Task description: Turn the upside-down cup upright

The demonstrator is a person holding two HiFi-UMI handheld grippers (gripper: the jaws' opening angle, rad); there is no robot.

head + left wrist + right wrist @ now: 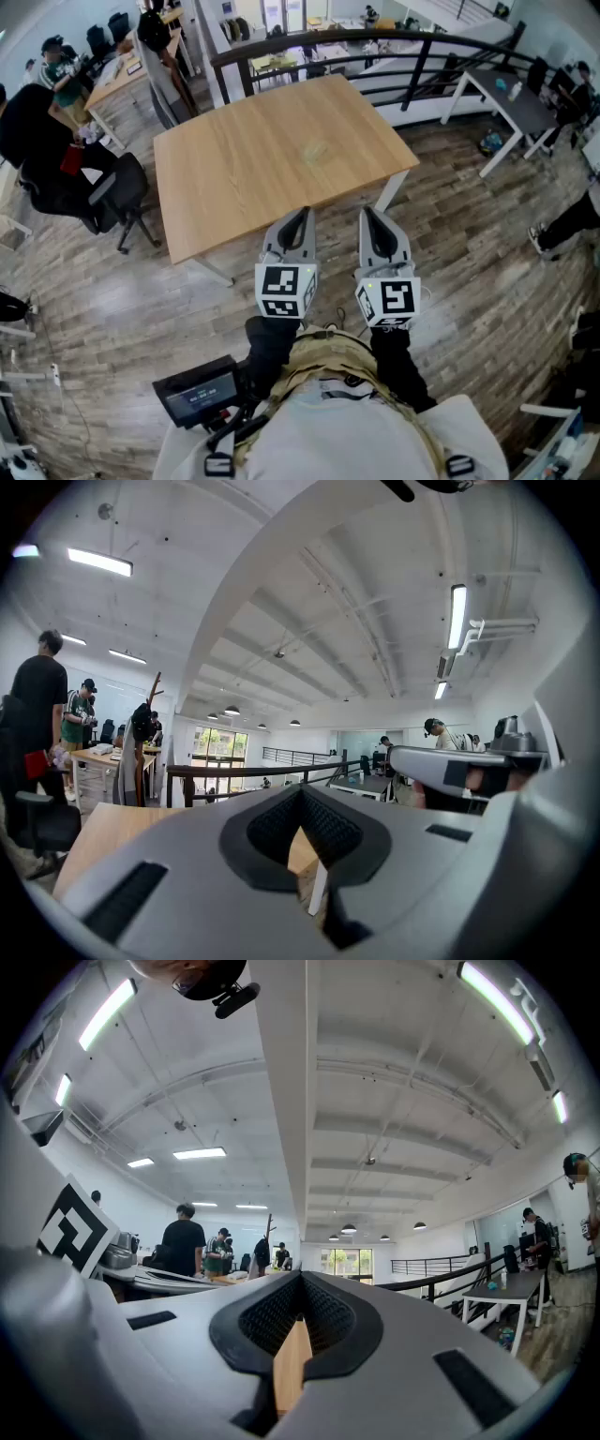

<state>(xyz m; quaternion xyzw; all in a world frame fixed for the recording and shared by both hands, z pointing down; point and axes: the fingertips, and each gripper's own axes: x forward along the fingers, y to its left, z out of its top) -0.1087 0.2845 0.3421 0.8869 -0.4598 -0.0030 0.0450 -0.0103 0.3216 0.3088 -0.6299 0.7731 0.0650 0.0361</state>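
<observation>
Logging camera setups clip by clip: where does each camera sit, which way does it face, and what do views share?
Head view: on the person's head, looking steeply down at the wooden table; shows left gripper, right gripper, torso.
Left gripper view: on that gripper, facing level toward the railing; its shut jaws below.
Right gripper view: on that gripper, tilted slightly up, mostly ceiling; shut jaws below.
Shared: all show the table.
</observation>
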